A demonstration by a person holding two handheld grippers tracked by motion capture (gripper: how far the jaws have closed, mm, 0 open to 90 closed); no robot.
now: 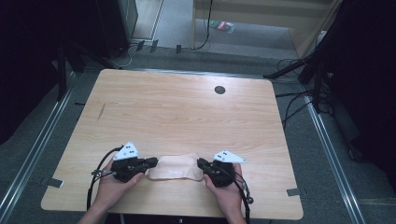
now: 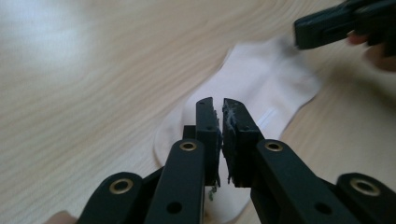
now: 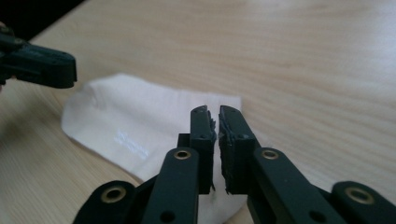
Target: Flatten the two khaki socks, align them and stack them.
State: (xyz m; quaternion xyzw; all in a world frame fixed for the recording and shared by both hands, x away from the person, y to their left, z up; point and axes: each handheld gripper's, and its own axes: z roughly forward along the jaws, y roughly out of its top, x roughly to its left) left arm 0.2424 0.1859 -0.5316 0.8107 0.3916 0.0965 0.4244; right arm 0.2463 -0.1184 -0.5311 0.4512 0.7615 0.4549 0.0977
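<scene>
step: we're at both ends of sock (image 1: 176,167), flat on tabletop (image 1: 187,112) near front edge | L tongs (image 1: 150,163) together at its left end, R tongs (image 1: 201,164) together at right end, can't tell if either pinches fabric | next, our guess: confirm a bite on both ends, then lift/fold w/o dragging

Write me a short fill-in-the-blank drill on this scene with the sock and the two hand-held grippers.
1. The pale sock lies flat on the wooden ____.
2. The left hand-held gripper sits at one end of the sock, the right hand-held gripper at the ____ end.
3. The jaws of both hand-held grippers are ____.
4. The dark round hole lies near the table's ____ edge.

Missing words: table; opposite; shut; far
</scene>
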